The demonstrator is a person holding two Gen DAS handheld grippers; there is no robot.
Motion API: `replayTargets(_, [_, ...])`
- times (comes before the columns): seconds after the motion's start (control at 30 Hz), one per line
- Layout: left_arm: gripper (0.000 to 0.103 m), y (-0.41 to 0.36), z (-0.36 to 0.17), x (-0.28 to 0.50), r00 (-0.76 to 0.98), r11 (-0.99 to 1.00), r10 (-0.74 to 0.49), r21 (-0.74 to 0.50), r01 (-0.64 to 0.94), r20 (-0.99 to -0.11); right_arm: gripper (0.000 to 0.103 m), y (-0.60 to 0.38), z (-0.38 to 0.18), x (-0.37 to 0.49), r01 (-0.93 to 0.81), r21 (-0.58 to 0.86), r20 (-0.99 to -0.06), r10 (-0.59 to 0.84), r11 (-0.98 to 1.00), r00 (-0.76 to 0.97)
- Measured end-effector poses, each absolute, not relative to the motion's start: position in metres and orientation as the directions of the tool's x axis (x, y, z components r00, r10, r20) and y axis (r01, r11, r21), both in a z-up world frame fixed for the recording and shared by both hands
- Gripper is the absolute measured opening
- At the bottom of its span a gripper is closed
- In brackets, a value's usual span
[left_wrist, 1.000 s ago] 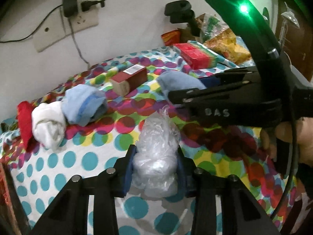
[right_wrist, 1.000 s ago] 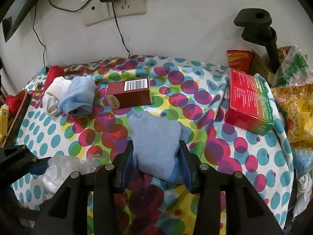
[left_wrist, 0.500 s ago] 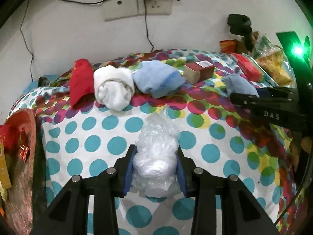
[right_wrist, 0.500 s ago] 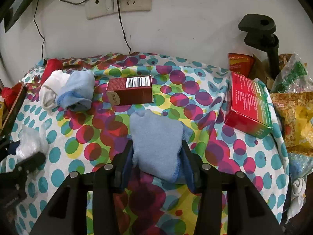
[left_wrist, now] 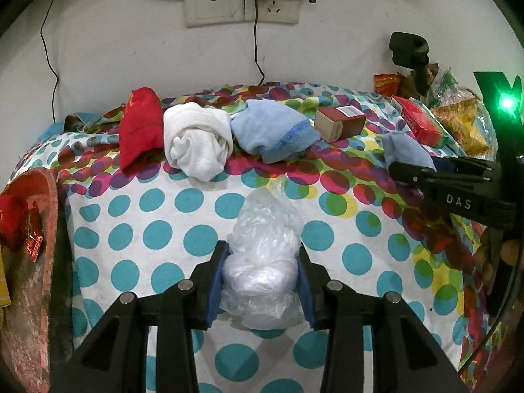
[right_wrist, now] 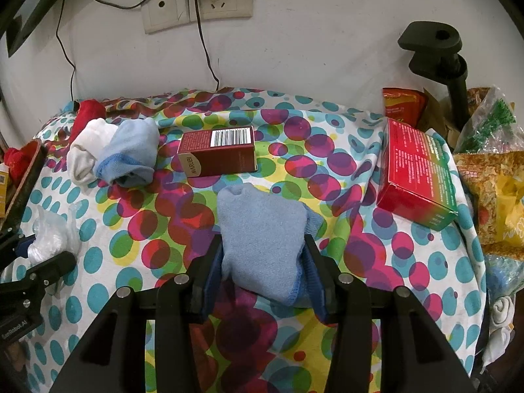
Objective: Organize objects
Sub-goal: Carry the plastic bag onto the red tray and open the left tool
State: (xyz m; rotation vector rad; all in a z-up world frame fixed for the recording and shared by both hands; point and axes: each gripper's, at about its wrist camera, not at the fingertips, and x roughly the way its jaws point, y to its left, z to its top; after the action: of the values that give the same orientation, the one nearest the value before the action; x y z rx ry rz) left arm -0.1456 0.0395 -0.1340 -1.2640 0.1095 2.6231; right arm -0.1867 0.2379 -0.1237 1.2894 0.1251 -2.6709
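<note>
You have both tools loaded over the polka-dot tablecloth (left_wrist: 131, 239), so take the row of rolled socks against the wall as your marker: a red rolled sock (left_wrist: 140, 127), a white rolled sock (left_wrist: 196, 140) and a light blue rolled sock with a darker cuff (left_wrist: 271, 131) already sit side by side there, which looks like the sorted part. Your left gripper (left_wrist: 262, 271) has the crumpled clear plastic bag (left_wrist: 263, 262) between its blue pads, in front of that row; the jaws are easing apart, yet the pads press the bag's sides. Your right gripper (right_wrist: 263, 265) pinches a flat light blue sock (right_wrist: 262, 239), to the right of the row and in front of the dark red barcode carton (right_wrist: 217, 154). That carton lies just right of the row, and the larger red and green box (right_wrist: 419, 180) sits further right, beside the snack packets (right_wrist: 491, 190). By my reading you are partway through: three socks are grouped, while the fourth sock, the bag and perhaps both boxes remain to be placed.
</note>
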Motion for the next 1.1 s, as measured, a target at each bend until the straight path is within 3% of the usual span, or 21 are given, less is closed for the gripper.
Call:
replayTargets(0.57, [0.038,0.031,-0.132,-0.145,-0.618,-0.985,0.133,-0.035,-0.169,-0.774,0.044,0.238,-0.124,-0.188,0.183,-0.022,-0.784,-0.097,-0.983,-0.613])
replayTargets(0.63, [0.039,0.031,-0.132,-0.145,-0.616,-0.984,0.137,-0.035,-0.175,-0.776,0.047,0.238,-0.125,-0.188,0.172,-0.034,-0.786,-0.081,-0.984,-0.613])
replayTargets(0.7, [0.038,0.033,-0.13,-0.143,-0.614,-0.983,0.131,-0.02,-0.184,-0.779,0.056,0.244,-0.126,-0.19,0.155,-0.003,-0.79,-0.093,-0.988,-0.606])
replayTargets(1.1, [0.039,0.028,-0.099,-0.118,-0.628,-0.983,0.134,-0.024,-0.181,-0.767,0.055,0.239,-0.124,-0.19,0.153,-0.018,-0.79,-0.08,-0.988,-0.608])
